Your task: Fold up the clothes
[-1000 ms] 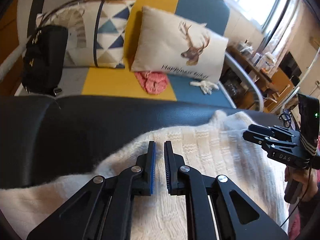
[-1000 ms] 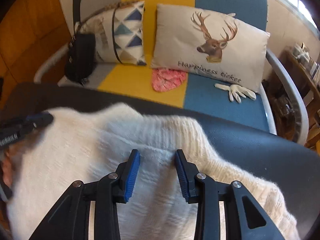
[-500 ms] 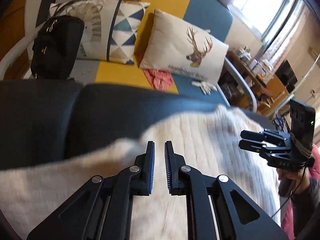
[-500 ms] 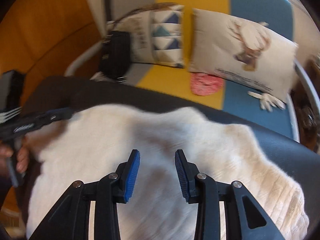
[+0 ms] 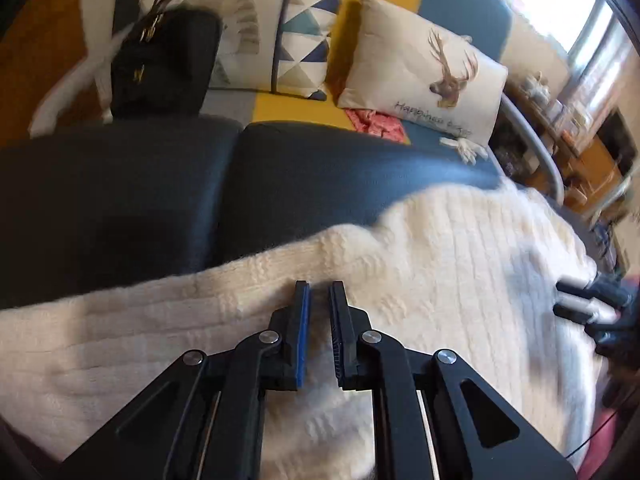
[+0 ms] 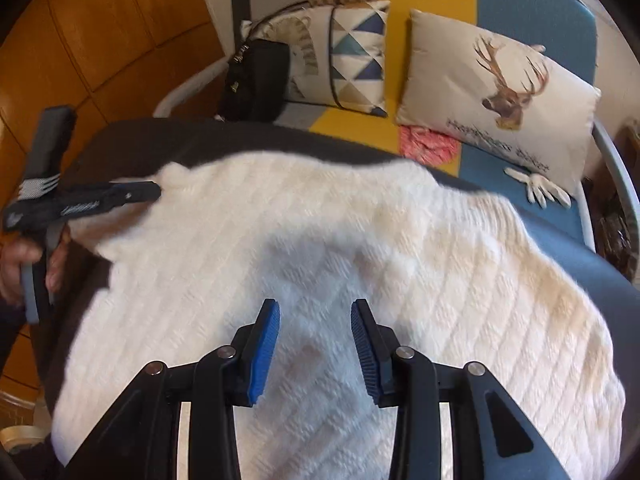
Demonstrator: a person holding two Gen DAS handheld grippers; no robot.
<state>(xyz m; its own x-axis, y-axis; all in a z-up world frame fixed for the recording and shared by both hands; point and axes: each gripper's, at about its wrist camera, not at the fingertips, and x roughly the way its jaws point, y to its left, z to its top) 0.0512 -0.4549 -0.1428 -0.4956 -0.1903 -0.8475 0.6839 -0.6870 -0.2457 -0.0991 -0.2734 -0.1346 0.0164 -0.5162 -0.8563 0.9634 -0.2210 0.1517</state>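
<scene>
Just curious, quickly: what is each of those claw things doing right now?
Left gripper: nearly shut, jaws over the white sweater; grip unclear.
Right gripper: open, holding nothing.

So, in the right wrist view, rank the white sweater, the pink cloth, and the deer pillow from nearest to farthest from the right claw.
1. White sweater: directly under and ahead of the right claw, on the dark cushion.
2. Pink cloth: beyond the sweater, on the sofa seat, ahead and slightly right.
3. Deer pillow: just behind the pink cloth, against the sofa back.
</scene>
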